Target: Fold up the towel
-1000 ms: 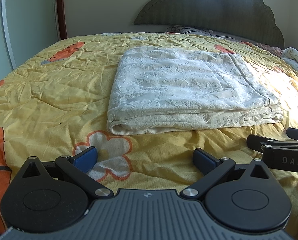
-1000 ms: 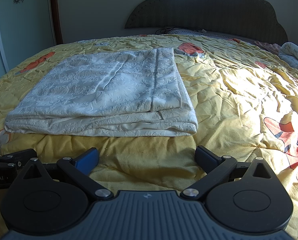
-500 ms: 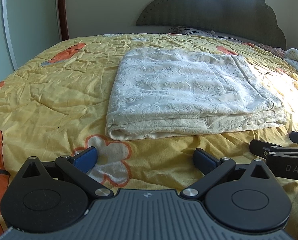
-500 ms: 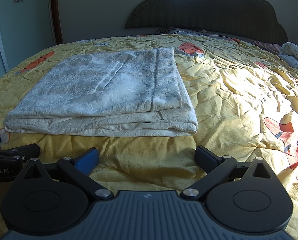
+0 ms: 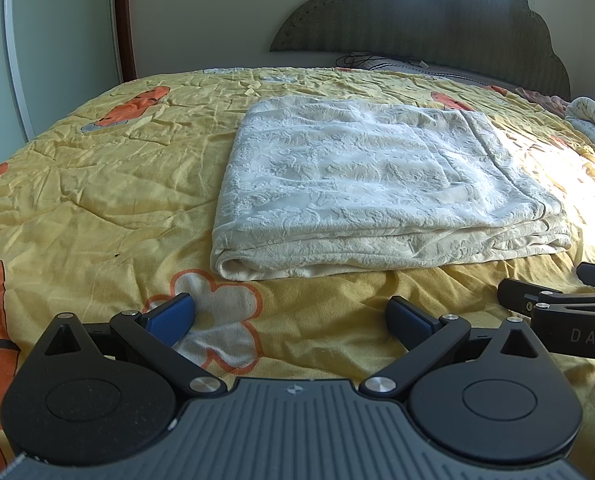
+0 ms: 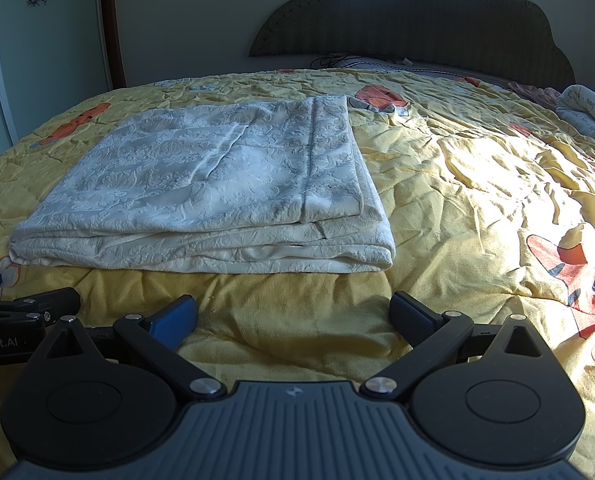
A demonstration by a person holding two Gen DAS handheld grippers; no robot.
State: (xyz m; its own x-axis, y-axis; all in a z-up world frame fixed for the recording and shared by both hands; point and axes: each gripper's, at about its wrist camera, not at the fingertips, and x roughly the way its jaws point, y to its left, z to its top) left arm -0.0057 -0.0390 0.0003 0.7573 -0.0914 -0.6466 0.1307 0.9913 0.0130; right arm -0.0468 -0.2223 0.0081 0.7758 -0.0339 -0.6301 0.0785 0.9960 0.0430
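Basically done: towel (image 5: 377,184) lies folded in a flat stack on the bed (image 5: 97,184). Left gripper (image 5: 289,316) and right gripper (image 6: 293,316) hover just short of it, jaws wide open, empty. Next, I'd guess: one more fold or retreat.

Sunlit yellow quilt (image 6: 457,184) covers the bed below a dark scalloped headboard (image 6: 417,12).

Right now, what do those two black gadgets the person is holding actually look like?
They look alike. Each, like the left gripper, has a ribbed grey body, two round black discs, and black linkage arms with silver pivots ending in blue-padded fingers. The right gripper matches. White lettering runs along their sides: "DAS" on one, "Robot.AI" on the other. No sleeves are visible.
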